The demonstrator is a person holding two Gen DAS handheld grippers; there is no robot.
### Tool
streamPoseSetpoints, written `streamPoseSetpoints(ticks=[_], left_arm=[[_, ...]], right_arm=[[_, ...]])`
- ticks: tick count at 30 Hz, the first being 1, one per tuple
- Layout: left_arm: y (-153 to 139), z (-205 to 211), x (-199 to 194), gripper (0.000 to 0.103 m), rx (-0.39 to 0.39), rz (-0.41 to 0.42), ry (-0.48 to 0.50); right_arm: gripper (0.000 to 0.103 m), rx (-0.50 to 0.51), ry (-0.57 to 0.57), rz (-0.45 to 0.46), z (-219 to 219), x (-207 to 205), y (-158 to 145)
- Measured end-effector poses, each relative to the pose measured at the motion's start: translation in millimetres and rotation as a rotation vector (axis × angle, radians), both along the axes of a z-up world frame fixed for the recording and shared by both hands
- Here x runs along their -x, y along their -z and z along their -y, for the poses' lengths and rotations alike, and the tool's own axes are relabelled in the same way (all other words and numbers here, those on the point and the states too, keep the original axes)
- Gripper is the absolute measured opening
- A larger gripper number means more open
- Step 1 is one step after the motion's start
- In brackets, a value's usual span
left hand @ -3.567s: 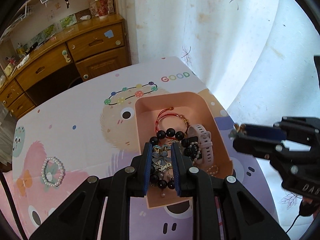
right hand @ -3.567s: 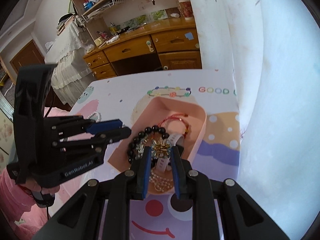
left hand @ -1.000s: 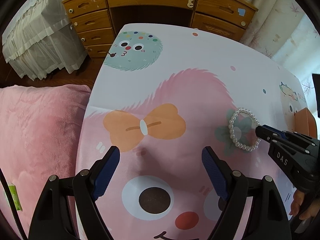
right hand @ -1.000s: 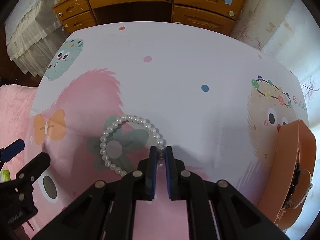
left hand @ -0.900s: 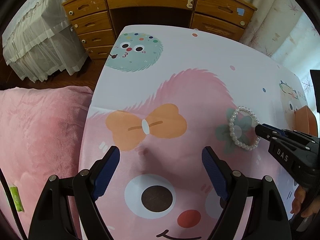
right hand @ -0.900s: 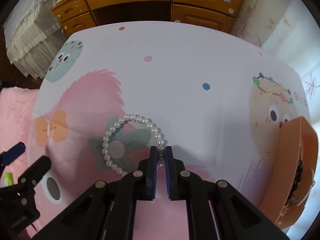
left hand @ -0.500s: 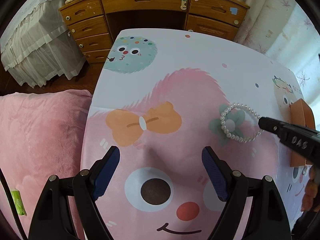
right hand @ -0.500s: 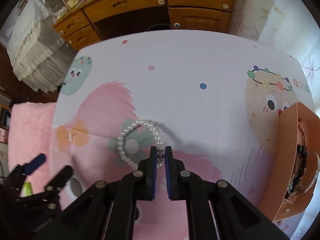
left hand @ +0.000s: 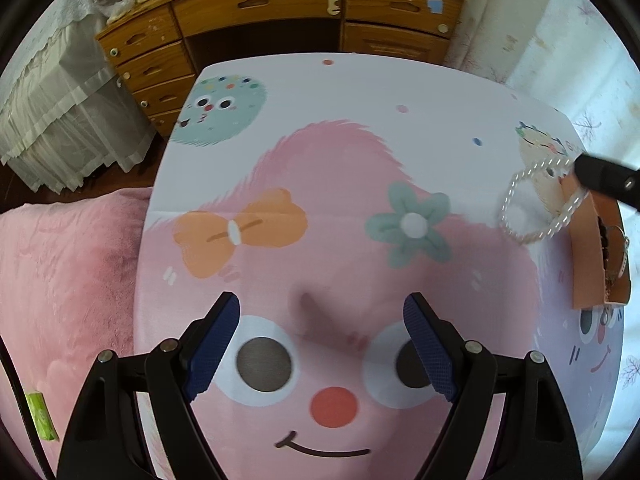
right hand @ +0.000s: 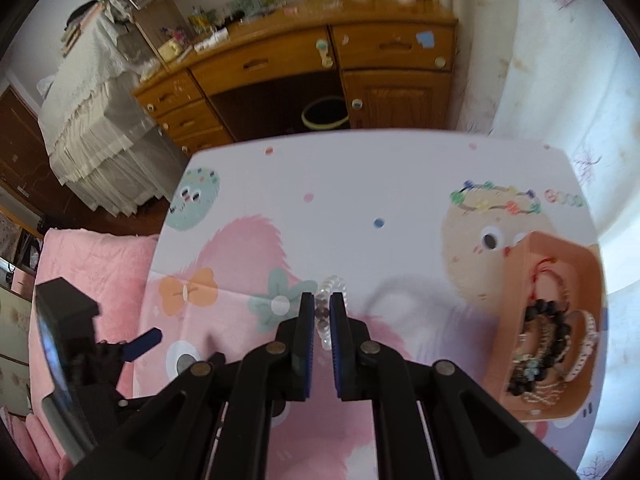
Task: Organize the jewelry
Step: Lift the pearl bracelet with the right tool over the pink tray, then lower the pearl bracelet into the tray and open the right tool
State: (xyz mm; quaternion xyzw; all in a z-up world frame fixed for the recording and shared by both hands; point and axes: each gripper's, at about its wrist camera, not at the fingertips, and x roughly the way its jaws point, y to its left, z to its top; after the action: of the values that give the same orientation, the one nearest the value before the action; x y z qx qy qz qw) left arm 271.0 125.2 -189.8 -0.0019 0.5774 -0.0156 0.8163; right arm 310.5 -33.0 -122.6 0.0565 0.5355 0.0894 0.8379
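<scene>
My right gripper (right hand: 322, 300) is shut on a white pearl bracelet (right hand: 325, 322) and holds it in the air above the table; in the left wrist view the bracelet (left hand: 520, 236) hangs as a loop from the right gripper's tip (left hand: 600, 176) at the right edge. A peach box (right hand: 516, 344) at the right holds a black bead bracelet (right hand: 538, 328), a red string bracelet and other pieces; it shows in the left wrist view too (left hand: 586, 248). My left gripper (left hand: 320, 320) is open and empty, low over the cartoon tablecloth (left hand: 320, 168).
A wooden desk with drawers (right hand: 320, 68) stands beyond the table's far edge. A pink blanket (left hand: 68, 280) lies off the table's left side. A white curtain (right hand: 560, 80) hangs at the right.
My right gripper has lifted the pearl bracelet off the green flower print and carried it right, toward the peach box. My left gripper stays open.
</scene>
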Motion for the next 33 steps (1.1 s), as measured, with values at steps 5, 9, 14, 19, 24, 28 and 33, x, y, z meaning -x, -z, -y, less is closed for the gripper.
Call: streamPoseSetpoints(ticks=[5,9,14,19,24,28,33], left_arm=[[-8,26,6,0.083,-0.007,0.014,0.037],[-16,48,11,0.083,-0.007,0.017,0.059],[-31,77,17,0.083,-0.009,0.034,0.071],[-49,112,23,0.083,-0.018,0.054,0.082],[-66,145,28,0.083,-0.02,0.071,0.111],[-76,166,30,0.083,-0.021,0.093,0.11],[-77,186,30,0.083,-0.025,0.09,0.097]], right_arm=[[0.007,0.022,0.006,0.062,18,14,-23],[0.007,0.017,0.01,0.102,40,28,-41],[0.007,0.01,0.019,0.133,72,43,-56],[0.007,-0.001,0.038,0.147,110,57,-69],[0.007,-0.021,0.048,0.158,147,69,-79],[0.007,-0.043,0.044,0.173,172,74,-82],[0.007,-0.051,0.039,0.18,193,75,-82]])
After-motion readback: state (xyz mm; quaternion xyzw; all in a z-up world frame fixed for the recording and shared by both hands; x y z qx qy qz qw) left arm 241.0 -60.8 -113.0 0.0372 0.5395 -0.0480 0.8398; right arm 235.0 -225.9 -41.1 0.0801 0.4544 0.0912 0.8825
